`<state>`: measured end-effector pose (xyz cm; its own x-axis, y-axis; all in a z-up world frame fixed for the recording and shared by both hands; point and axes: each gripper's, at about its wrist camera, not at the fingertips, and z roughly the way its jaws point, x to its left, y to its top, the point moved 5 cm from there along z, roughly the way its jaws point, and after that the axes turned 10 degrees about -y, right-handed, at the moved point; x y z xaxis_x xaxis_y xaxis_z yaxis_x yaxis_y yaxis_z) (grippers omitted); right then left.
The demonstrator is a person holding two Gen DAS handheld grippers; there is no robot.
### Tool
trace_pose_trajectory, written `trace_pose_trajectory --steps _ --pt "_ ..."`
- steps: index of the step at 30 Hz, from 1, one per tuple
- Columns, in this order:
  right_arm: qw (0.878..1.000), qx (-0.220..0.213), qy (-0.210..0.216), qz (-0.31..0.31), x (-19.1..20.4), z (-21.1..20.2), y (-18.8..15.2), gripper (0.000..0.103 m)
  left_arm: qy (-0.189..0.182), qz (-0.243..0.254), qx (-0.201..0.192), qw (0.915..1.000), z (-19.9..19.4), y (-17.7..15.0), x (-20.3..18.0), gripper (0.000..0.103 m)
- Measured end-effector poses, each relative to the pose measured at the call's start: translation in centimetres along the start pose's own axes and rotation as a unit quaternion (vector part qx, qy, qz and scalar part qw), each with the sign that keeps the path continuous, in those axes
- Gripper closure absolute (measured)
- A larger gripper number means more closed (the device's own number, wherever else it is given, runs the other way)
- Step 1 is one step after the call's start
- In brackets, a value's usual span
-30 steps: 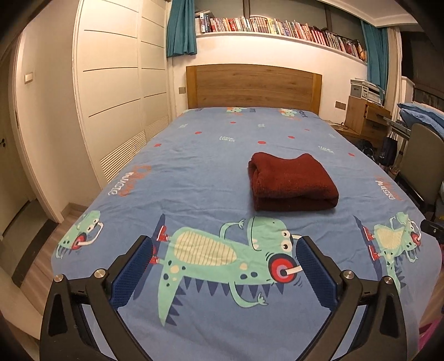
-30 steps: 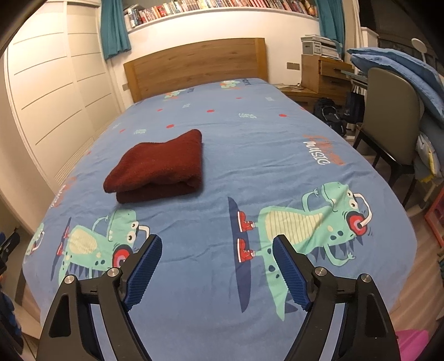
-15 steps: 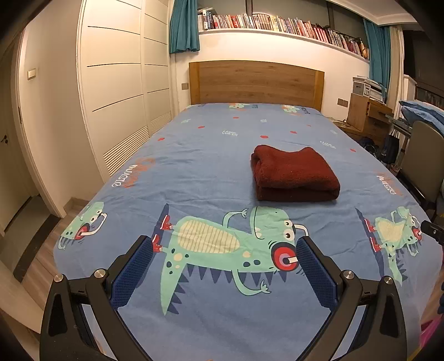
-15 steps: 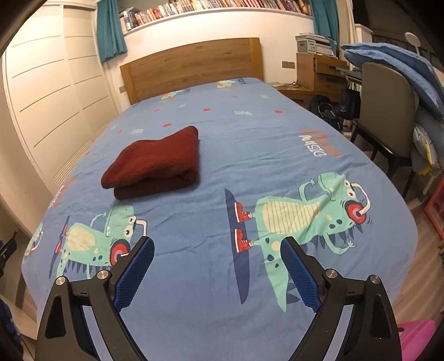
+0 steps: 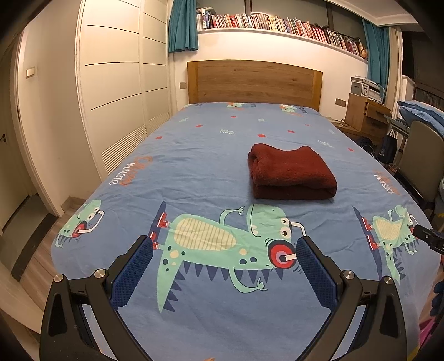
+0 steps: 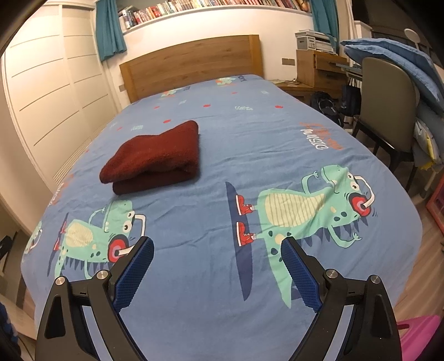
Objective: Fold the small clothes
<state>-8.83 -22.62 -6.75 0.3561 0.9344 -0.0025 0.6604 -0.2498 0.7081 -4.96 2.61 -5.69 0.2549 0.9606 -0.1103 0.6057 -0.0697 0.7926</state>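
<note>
Dark red and fleecy, the folded garment [image 5: 291, 172] lies on the blue dinosaur-print bedsheet [image 5: 211, 155] around the middle of the bed, its layers stacked in a neat rectangle with the rounded fold edge facing the foot of the bed. Neither tool touches it. The left tool [image 5: 224, 250] hangs over the near end of the sheet with its blue-padded fingers [image 5: 133, 272] spread wide and nothing between them, only a printed green dinosaur [image 5: 222, 244] showing in the gap. The right tool [image 6: 217, 248] is likewise released, wide apart and empty above the sheet, with the garment well ahead and to its left. Behind the bed stand a wooden headboard [image 5: 254, 82] and a long shelf of books [image 5: 280, 25]; a chair [image 6: 388, 102] sits by the right side.
</note>
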Motion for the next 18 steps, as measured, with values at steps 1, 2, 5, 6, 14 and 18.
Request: trace_pose_trajectory --steps 1,2,5,6,14,18 --pt "1.000 -0.001 -0.001 0.000 0.0 0.1 0.0 0.009 0.002 0.002 0.000 1.0000 0.0 0.0 -0.1 0.001" --pt "1.000 -0.001 -0.001 -0.001 -0.1 0.1 -0.1 0.009 0.004 0.003 -0.001 1.0000 0.1 -0.1 -0.1 0.001" --pt "1.000 -0.002 -0.003 -0.003 -0.1 0.2 -0.2 0.009 0.003 0.001 0.002 1.0000 0.4 -0.3 -0.2 0.001" --pt "1.000 -0.001 -0.004 -0.005 -0.1 0.4 -0.4 0.009 0.003 -0.001 0.003 1.0000 0.5 -0.3 -0.3 0.001" --pt "1.000 0.007 -0.003 -0.018 0.4 1.5 -1.6 0.009 -0.005 -0.011 0.016 0.9998 1.6 -0.9 -0.3 0.001" --pt "1.000 0.006 -0.003 -0.019 0.4 1.7 -1.6 0.009 -0.004 -0.008 0.020 0.9998 2.1 -1.1 -0.4 0.001"
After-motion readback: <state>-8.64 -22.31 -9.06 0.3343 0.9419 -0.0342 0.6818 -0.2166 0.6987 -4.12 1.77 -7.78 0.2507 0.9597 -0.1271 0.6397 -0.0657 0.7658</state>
